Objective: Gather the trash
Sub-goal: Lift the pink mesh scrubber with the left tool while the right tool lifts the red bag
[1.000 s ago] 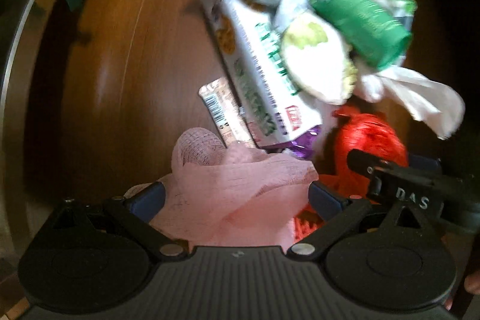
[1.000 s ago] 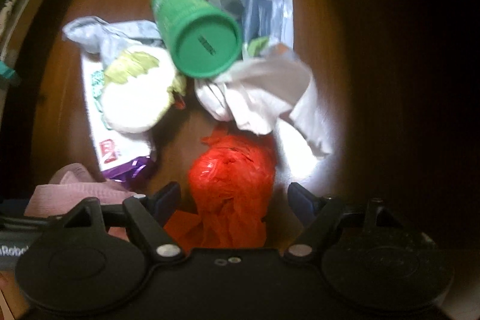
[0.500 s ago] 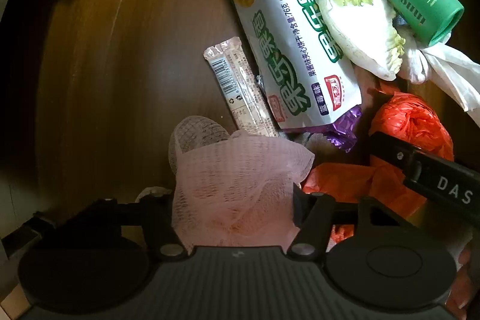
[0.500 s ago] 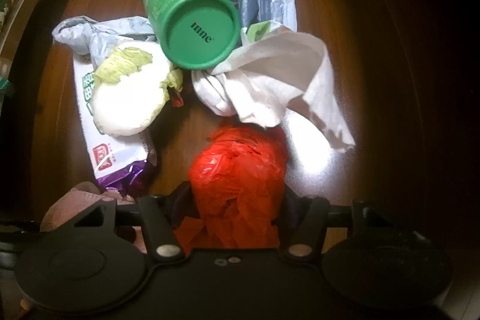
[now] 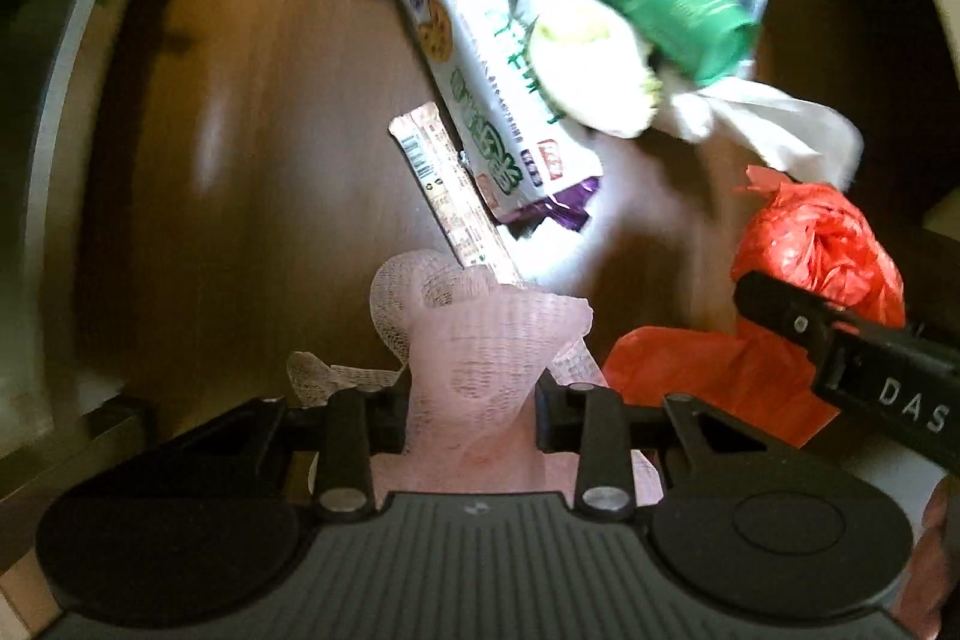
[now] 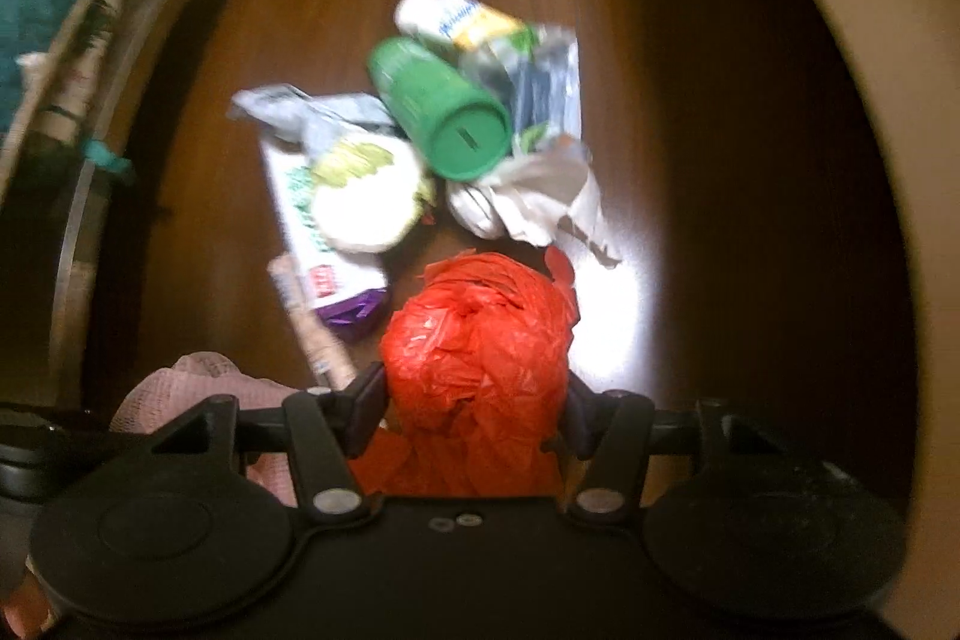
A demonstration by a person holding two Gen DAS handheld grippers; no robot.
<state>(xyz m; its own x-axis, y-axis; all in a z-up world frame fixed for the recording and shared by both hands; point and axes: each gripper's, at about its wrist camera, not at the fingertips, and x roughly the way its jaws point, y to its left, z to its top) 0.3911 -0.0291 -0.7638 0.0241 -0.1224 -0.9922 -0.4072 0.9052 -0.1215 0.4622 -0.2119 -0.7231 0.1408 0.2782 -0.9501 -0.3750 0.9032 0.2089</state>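
Trash pile (image 6: 456,148) lies ahead of both grippers uncollected, while the left gripper (image 5: 474,400) is closing on pink netting (image 5: 480,340) and the right gripper (image 6: 474,406) pinches a red bag (image 6: 480,334).

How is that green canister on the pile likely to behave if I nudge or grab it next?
The green canister is a smooth cylinder lying on its side atop loose wrappers, so it will probably roll or slide off if nudged. It looks rigid, unlike the crumpled white paper beside it, so the jaws should not crush it. Its glossy wall may slip; grip across the body.
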